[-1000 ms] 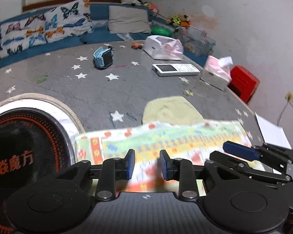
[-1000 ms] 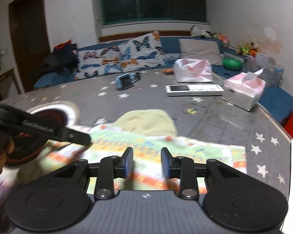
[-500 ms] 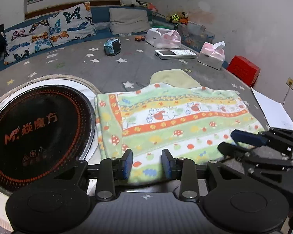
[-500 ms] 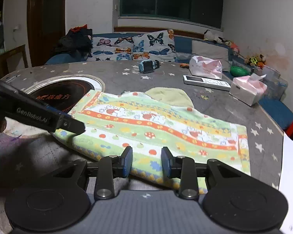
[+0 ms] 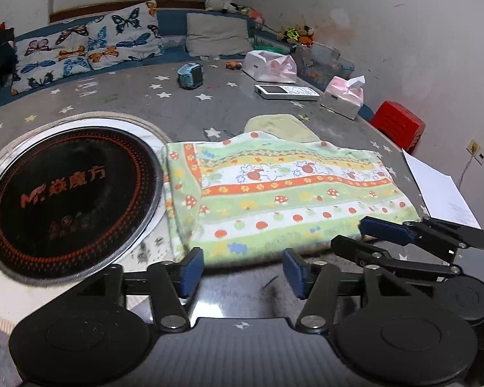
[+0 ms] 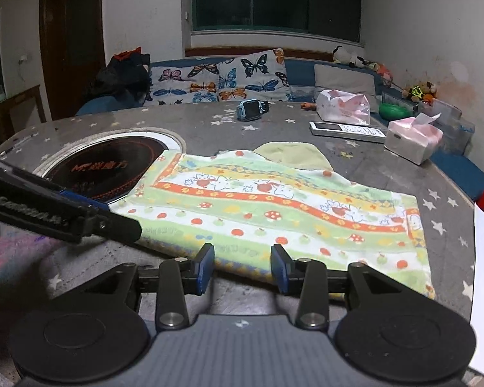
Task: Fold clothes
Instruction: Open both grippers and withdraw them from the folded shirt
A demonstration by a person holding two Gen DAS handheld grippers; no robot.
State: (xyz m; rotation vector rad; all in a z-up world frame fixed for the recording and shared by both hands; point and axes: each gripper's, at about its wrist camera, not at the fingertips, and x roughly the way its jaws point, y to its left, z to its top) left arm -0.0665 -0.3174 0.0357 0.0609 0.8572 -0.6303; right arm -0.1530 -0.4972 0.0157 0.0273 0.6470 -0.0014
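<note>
Since a second ago we have drawn both grippers back, and the folded, fruit-printed green and orange cloth now lies flat near the table's front edge, released. Our left gripper hangs just before its near edge, jaws opening, nothing between them. Our right gripper sits over the same near edge, jaws opening too, pads clear of the fabric. Left of the cloth lies the round black cooktop inset; a pale yellow cloth peeks out behind. Toward the far right edge a pink tissue box holds a tissue sticking up.
</note>
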